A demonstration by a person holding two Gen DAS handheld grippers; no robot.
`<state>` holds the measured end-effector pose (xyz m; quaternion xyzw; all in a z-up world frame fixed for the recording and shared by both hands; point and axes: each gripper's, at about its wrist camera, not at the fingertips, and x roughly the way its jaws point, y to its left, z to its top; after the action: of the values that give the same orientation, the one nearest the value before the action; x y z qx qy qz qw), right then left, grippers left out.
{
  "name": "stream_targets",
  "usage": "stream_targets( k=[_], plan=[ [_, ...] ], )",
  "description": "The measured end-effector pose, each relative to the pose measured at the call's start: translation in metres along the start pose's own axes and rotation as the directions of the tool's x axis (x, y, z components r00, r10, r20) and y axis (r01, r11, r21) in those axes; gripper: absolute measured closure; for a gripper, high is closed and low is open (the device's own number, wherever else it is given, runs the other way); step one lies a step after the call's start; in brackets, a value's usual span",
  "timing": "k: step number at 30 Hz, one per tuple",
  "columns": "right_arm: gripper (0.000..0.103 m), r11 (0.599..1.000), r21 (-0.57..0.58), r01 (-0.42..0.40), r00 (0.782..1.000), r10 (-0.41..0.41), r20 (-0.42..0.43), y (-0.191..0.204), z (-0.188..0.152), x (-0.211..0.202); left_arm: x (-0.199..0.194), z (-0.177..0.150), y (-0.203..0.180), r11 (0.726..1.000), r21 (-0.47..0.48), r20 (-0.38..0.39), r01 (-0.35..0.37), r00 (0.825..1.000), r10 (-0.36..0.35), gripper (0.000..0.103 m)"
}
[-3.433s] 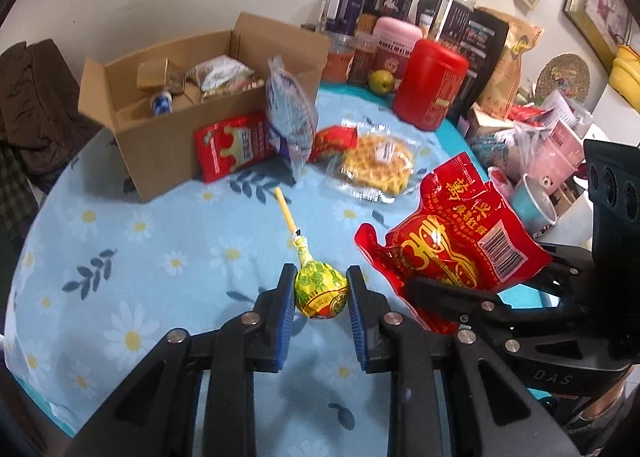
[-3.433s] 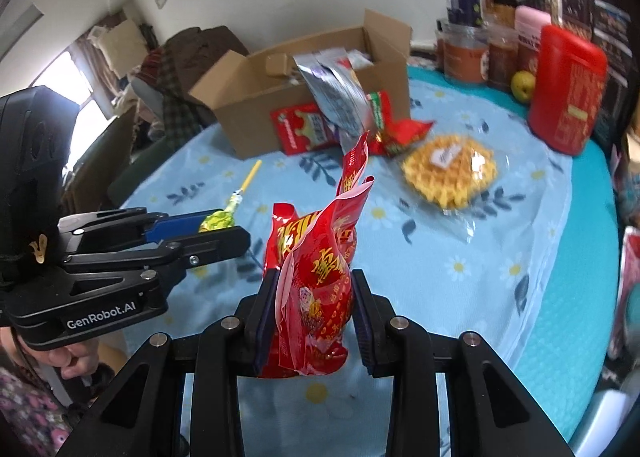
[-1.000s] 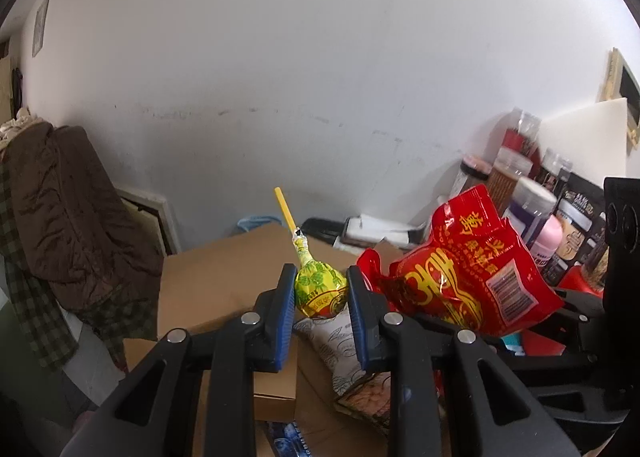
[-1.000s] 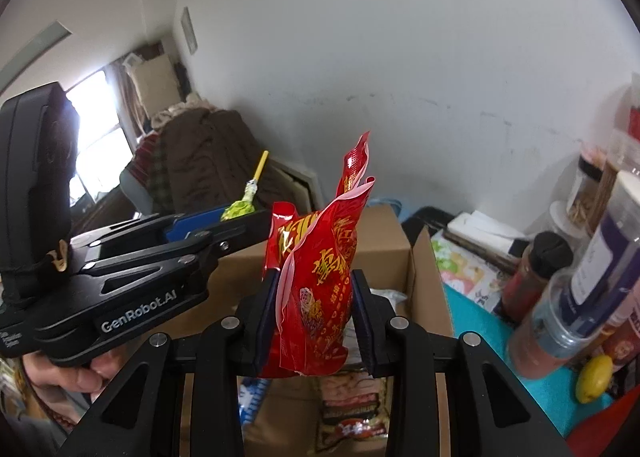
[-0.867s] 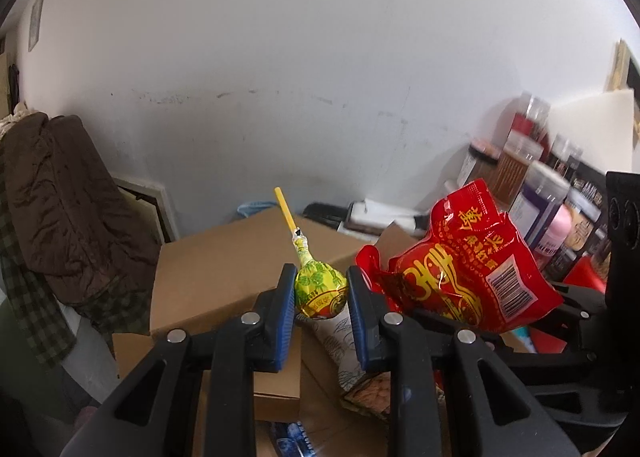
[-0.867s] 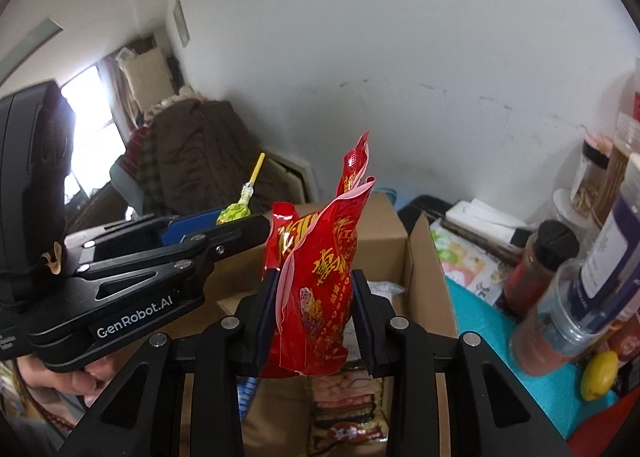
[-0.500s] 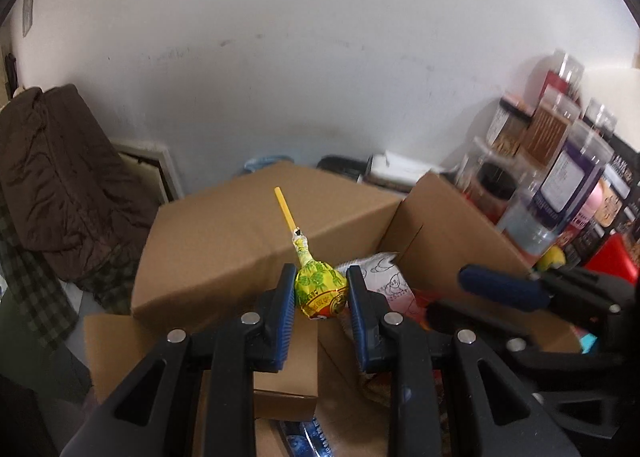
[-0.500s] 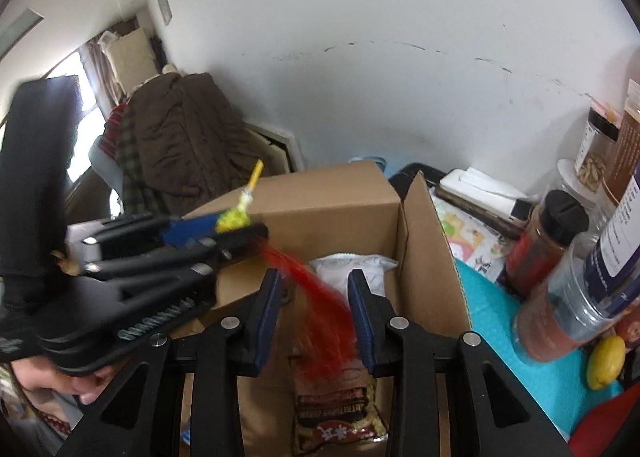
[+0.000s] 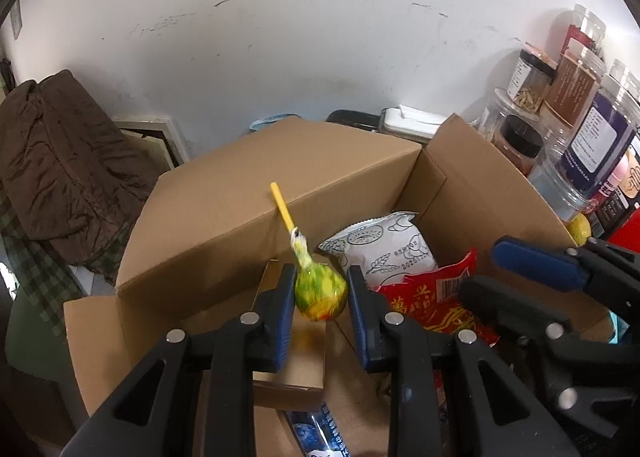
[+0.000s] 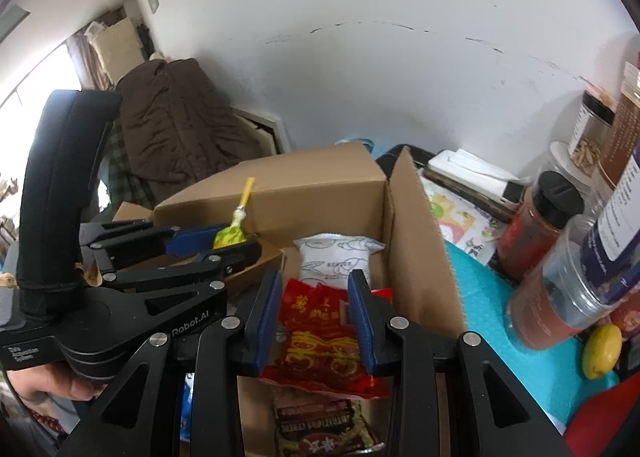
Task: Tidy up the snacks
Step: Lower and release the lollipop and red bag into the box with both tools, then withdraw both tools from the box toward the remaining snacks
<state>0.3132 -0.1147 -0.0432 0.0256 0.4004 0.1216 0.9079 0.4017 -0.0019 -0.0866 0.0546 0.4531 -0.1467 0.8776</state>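
1. Left gripper: jaws clenched on the round head of a yellow-green lollipop. Its yellow stick tilts up and to the far left. It hangs over the open cardboard box, above a small inner carton.
2. Right gripper: jaws drawn in to a narrow gap. The red snack bag lies face-up inside the box, beneath and between them. I cannot tell whether the pads are pinching its crumpled top.
3. Box contents: a white packet stands at the far end. The red bag lies nearer, on a dark packet.
4. Left wrist view only: a blue-wrapped item at the near end of the box floor.
5. Right wrist view only: the hand gripping the left tool's handle, and the turquoise table to the right of the box, carrying jars and a lemon.
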Motion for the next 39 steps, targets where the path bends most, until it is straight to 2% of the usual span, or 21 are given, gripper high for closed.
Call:
stream_targets(
  k=[2,4,7,10,20,28,32,39],
  plan=[
    [0.065,1.000,0.007,0.011,1.000,-0.011,0.004,-0.002,0.001,-0.003,-0.001,0.000,0.001,1.000,-0.007,0.002,-0.010,1.000,0.010,0.069],
    [0.062,1.000,0.013,0.018,1.000,-0.018,0.010,-0.003,0.001,-0.006,-0.005,0.000,0.002,1.000,-0.016,0.013,-0.024,1.000,0.024,0.054],
    [0.061,1.000,0.014,0.019,1.000,-0.019,0.017,-0.003,0.002,-0.011,-0.012,0.001,0.003,0.999,-0.032,0.037,-0.041,0.998,0.043,0.044],
    [0.056,1.000,0.012,0.028,0.999,-0.028,0.022,-0.001,0.002,-0.015,-0.020,0.002,0.002,0.999,-0.032,0.054,-0.033,0.998,0.035,0.044],
    [0.056,0.998,-0.020,0.055,0.996,-0.053,0.070,0.009,0.010,-0.048,-0.058,0.002,-0.009,1.000,-0.025,0.122,-0.016,0.992,0.019,0.044],
    [0.056,0.996,-0.045,0.081,0.988,-0.074,0.138,0.025,0.011,-0.096,-0.115,0.001,-0.022,1.000,-0.002,0.200,-0.021,0.980,0.021,0.044],
    [0.052,0.993,-0.057,0.100,0.978,-0.088,0.191,0.033,0.009,-0.128,-0.145,-0.003,-0.030,0.999,0.013,0.243,-0.029,0.970,0.025,0.044],
    [0.052,0.990,-0.066,0.120,0.957,-0.098,0.271,0.047,-0.002,-0.178,-0.195,-0.017,-0.040,1.000,0.012,0.300,-0.007,0.954,0.003,0.044]
  ],
)
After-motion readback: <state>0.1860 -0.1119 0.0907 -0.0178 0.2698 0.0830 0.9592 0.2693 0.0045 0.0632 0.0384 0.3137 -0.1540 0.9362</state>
